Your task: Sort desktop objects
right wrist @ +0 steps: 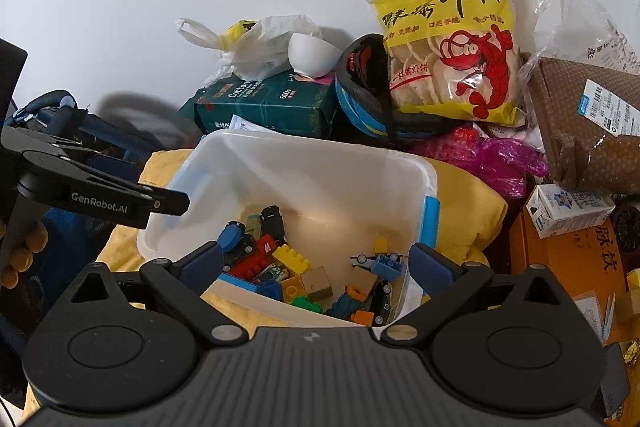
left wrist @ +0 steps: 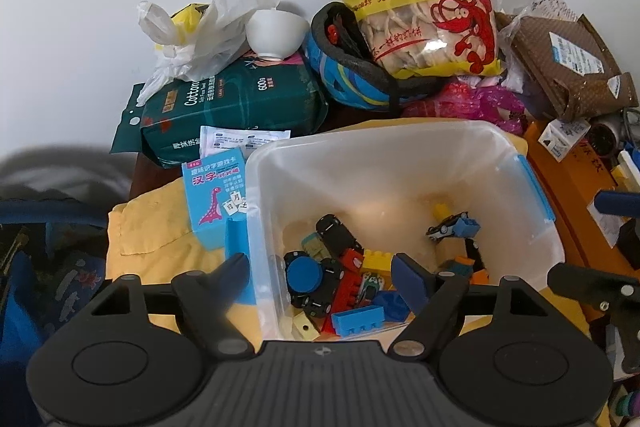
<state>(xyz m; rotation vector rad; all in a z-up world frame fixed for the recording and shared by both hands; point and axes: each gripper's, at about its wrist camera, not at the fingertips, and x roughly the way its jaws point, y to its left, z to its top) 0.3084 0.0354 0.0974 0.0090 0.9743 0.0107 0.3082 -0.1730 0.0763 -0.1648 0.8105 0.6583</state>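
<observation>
Left gripper (left wrist: 322, 275) is spread and empty over the bin's (left wrist: 256, 195) near-left rim; the card box (left wrist: 214, 193) sits just left. Right gripper (right wrist: 316, 267), also spread, hangs above the toys (right wrist: 280, 259). Approach the box squarely before pinching.

dark table (left wrist: 138, 175) bears yellow cloth (left wrist: 160, 227) and tissue pack (left wrist: 236, 107).

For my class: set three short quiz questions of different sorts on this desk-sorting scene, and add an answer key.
1. True or false: the white bowl stands on the green cotton tissue pack.
2. What fills the bottom of the clear plastic bin? A) coins B) toy bricks and cars C) pens
3. Fill in: both the left gripper and the right gripper are ____ and hold nothing.

Key: 1 true; 2 B; 3 open.
</observation>
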